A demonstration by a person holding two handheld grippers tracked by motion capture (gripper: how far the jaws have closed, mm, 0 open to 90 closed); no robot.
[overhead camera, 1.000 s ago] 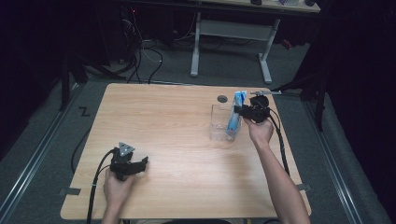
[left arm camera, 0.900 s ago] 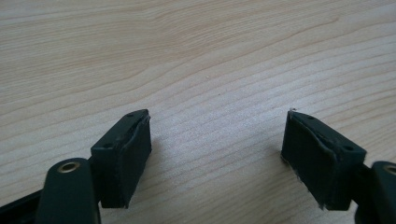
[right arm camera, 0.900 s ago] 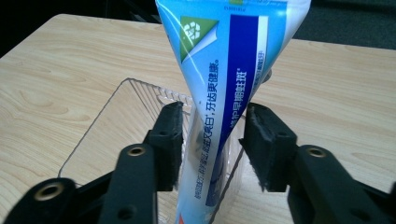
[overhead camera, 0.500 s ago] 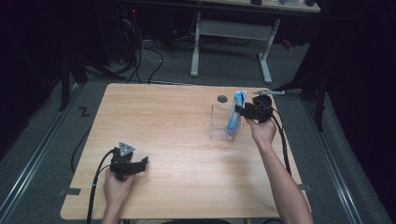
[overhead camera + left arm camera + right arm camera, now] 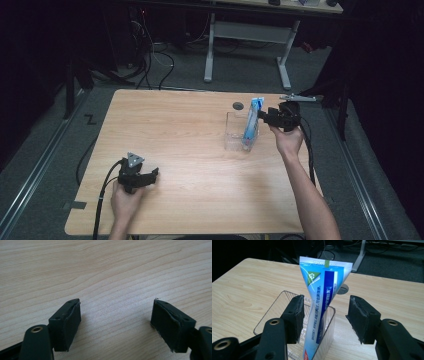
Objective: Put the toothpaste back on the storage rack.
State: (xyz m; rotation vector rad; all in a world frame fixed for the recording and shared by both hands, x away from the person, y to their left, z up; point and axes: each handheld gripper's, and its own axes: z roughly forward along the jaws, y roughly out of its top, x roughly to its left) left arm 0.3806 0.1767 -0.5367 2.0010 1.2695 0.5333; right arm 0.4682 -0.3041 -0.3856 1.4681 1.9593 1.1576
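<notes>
High view puts my right tool (image 5: 264,116) at the right of the frame, just beside the top of the toothpaste tube (image 5: 251,122). That blue-and-white tube stands upright in a clear plastic container (image 5: 233,134) on the right half of the wooden bench (image 5: 185,135), leaning against the container's right wall. Right gripper view shows the tube (image 5: 322,297) rising out of the container (image 5: 274,307) with its flat crimped end up; my jaws have just been opening and now stand apart, one on either side of the tube, the pads clear of it. My left tool (image 5: 141,176) sits at the lower left of the high view, held low over bare wood, well apart from the container. Left gripper view has its jaws spread wide with only bench grain (image 5: 107,272) between them.
</notes>
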